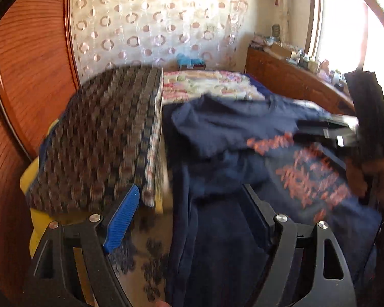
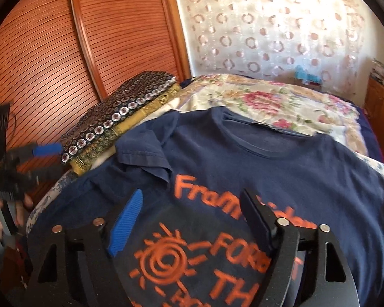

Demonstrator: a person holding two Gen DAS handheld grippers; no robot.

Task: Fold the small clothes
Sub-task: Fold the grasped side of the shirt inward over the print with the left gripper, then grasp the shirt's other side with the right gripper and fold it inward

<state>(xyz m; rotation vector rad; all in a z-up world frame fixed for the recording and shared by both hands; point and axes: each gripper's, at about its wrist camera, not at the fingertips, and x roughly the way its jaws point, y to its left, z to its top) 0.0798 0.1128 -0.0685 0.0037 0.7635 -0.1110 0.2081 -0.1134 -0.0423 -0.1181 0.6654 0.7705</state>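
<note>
A navy T-shirt [image 2: 281, 163] with orange print lies face up on the bed, its left sleeve [image 2: 146, 156] folded in over the chest. It also shows in the left wrist view [image 1: 217, 153], blurred. My right gripper [image 2: 192, 199] is open and empty just above the printed chest. My left gripper [image 1: 189, 194] is open and empty over the shirt's left side; it also shows at the left edge of the right wrist view [image 2: 47, 160]. The right gripper's body shows at the right of the left wrist view [image 1: 345, 133].
A stack of patterned folded cushions [image 2: 120, 117] sits left of the shirt on the bed. A floral bedspread [image 2: 268, 102] lies beyond the collar. A wooden slatted wardrobe [image 2: 64, 51] stands at the left, a cluttered wooden cabinet [image 1: 294, 76] under the window at the right.
</note>
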